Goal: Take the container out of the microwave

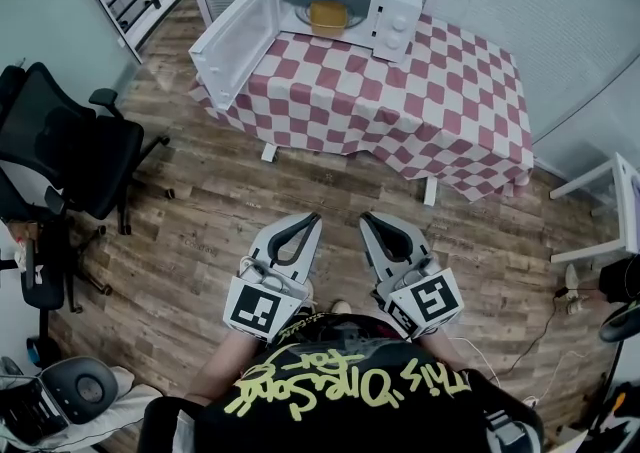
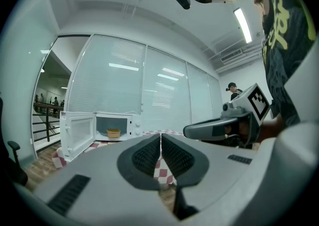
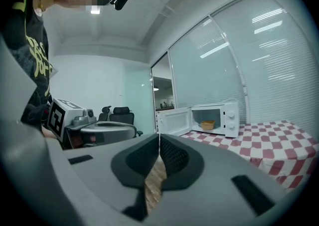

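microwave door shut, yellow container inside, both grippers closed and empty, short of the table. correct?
No: the microwave door is open, swung wide, per the head view. Rest holds: yellow container inside, left gripper and right gripper closed and empty, short of the table.

The head view looks steeply down from over the person's chest, the open microwave (image 1: 345,1) far off at the top edge on the checkered table (image 1: 440,91). Both gripper views look level along their jaws from well back, sharing that microwave.
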`<state>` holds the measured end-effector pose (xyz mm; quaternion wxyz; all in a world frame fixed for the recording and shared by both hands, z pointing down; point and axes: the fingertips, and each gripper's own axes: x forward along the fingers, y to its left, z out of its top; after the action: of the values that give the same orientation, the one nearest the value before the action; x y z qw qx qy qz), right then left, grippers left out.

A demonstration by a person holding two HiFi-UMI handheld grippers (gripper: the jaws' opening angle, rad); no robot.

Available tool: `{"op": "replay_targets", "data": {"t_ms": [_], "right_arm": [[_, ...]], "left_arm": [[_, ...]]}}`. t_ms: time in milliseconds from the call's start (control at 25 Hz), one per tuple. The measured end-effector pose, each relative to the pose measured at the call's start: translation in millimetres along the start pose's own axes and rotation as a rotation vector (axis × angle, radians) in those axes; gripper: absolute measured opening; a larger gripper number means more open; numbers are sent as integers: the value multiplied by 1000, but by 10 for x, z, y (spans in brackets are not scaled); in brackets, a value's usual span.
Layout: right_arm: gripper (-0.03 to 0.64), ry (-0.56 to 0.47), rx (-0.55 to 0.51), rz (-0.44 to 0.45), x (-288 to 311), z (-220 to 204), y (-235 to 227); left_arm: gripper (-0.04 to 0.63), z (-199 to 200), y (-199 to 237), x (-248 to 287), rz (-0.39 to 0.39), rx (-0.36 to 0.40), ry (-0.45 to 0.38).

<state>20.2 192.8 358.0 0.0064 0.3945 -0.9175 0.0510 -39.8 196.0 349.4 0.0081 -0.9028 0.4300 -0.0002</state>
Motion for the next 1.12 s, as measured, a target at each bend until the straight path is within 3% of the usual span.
{"op": "replay_targets", "data": {"t_ms": [160, 560, 760, 1120], "right_arm": [[11, 47, -18, -23, 88, -82, -10], [11, -39, -18, -71, 368, 35, -12], [11, 53, 5, -116, 394, -149, -30], [11, 64, 38, -175, 391, -237, -68]], "left_arm": [[12, -9, 120, 14, -12, -4, 0], [12, -20, 379, 80, -57, 6, -13], [12, -58, 484, 91, -81, -4, -1], [12, -170, 535, 126, -121, -28, 19]]}}
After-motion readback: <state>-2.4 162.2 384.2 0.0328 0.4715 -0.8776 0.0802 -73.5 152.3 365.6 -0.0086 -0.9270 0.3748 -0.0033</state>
